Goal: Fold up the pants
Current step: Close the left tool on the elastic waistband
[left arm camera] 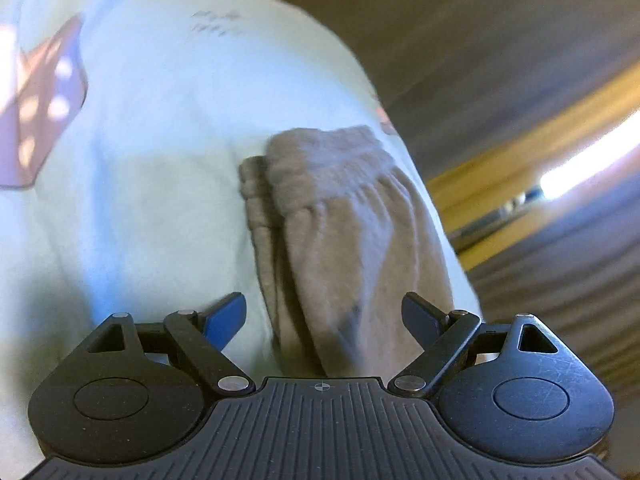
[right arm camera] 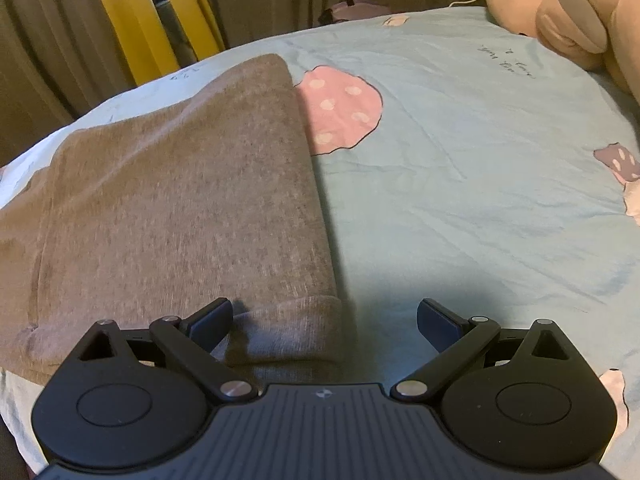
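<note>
open sheet: a wide bare stretch of the pale blue bed sheet (right arm camera: pixel 460 184) is seen right of the folded grey pants (right arm camera: pixel 180 200), free for passage.
pants: the near left part of the bed is covered by them, up to its left edge.
plush toys: the far right corner is blocked by pink plush toys (right arm camera: pixel 568 16).
beyond the bed: curtains (right arm camera: pixel 48 60) and a yellow frame (right arm camera: pixel 132 28) stand close behind the far edge.
right gripper (right arm camera: pixel 325 322): its jaws stand wide over the cuff's corner and the bare sheet.
left gripper (left arm camera: pixel 324 316): spread wide, with a gathered pants end (left arm camera: pixel 340 224) lying between and ahead; bare sheet is left beside it.
</note>
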A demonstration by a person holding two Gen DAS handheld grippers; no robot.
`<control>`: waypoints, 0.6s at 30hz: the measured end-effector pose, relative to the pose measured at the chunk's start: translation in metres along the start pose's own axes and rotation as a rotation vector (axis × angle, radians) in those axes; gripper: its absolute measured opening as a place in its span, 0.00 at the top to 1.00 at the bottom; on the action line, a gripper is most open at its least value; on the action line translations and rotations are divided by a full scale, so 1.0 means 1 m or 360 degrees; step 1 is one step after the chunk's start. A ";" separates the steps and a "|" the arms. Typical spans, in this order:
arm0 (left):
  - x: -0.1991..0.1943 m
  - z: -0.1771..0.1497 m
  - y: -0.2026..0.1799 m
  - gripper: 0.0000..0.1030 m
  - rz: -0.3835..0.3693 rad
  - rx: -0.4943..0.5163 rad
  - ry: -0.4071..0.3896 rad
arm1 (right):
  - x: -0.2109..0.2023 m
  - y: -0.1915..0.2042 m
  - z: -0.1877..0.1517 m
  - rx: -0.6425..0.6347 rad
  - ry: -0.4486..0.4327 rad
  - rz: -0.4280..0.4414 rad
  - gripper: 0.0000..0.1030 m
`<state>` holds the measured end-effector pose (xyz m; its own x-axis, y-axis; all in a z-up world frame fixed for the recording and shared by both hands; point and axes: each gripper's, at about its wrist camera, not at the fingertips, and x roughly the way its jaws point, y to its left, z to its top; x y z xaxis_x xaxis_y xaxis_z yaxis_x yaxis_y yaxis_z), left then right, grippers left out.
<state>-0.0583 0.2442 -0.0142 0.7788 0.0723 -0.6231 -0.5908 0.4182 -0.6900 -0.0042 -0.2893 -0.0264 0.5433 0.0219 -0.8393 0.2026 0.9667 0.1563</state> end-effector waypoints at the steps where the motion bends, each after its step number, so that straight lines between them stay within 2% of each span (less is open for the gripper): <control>1: 0.005 0.003 0.006 0.13 -0.0014 -0.0049 0.0009 | 0.001 0.000 0.000 0.0002 0.0007 0.0003 0.04; 4: 0.019 0.007 0.021 0.14 -0.0130 -0.0207 0.0055 | 0.004 0.000 0.001 0.0026 0.0016 0.0016 0.04; 6: 0.024 0.009 0.025 0.15 -0.0135 -0.0264 0.0058 | 0.005 -0.002 0.002 0.0053 0.0021 0.0030 0.04; 18: 0.058 0.031 0.040 0.14 -0.0300 -0.0457 0.0000 | 0.010 -0.007 0.002 0.0106 0.0030 0.0028 0.04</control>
<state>-0.0305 0.2932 -0.0664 0.8800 0.0178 -0.4747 -0.4716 0.1523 -0.8686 0.0014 -0.2969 -0.0343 0.5317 0.0443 -0.8458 0.2471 0.9471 0.2049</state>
